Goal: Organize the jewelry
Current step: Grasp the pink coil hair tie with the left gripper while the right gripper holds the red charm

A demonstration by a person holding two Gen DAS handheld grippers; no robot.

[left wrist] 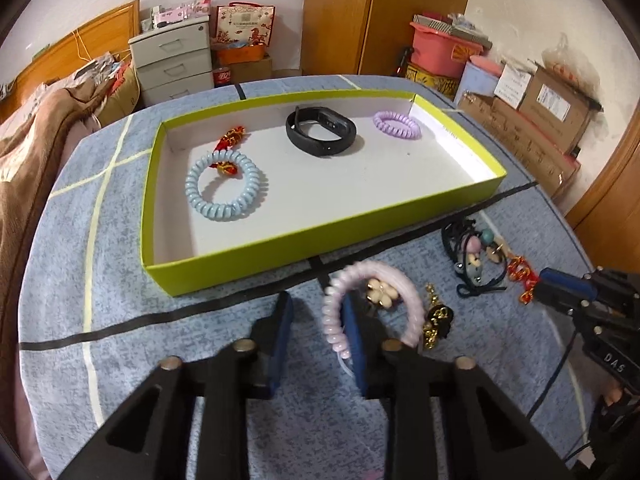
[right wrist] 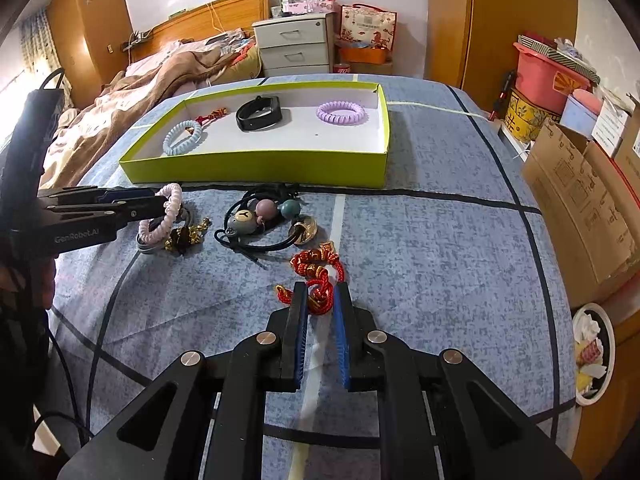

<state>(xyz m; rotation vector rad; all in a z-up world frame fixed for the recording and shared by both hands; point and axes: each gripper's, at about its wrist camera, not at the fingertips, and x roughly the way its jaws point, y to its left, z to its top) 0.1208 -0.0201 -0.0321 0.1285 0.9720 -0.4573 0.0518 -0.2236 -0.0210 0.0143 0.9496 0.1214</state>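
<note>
Blue bedspread [left wrist: 200, 344], green tray [left wrist: 320, 228], two coil ties, black band [left wrist: 321, 131]

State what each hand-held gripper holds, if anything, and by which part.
Right hand-held gripper: shut on the red-and-gold knotted cord charm, at its near loop. Left hand-held gripper: around one side of the pink spiral coil hair tie; grip unclear.

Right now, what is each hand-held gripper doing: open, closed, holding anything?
Left hand-held gripper: jaws apart, one finger inside the pink coil tie, not clamping it.
Right hand-held gripper: shut on the red cord charm.
</note>
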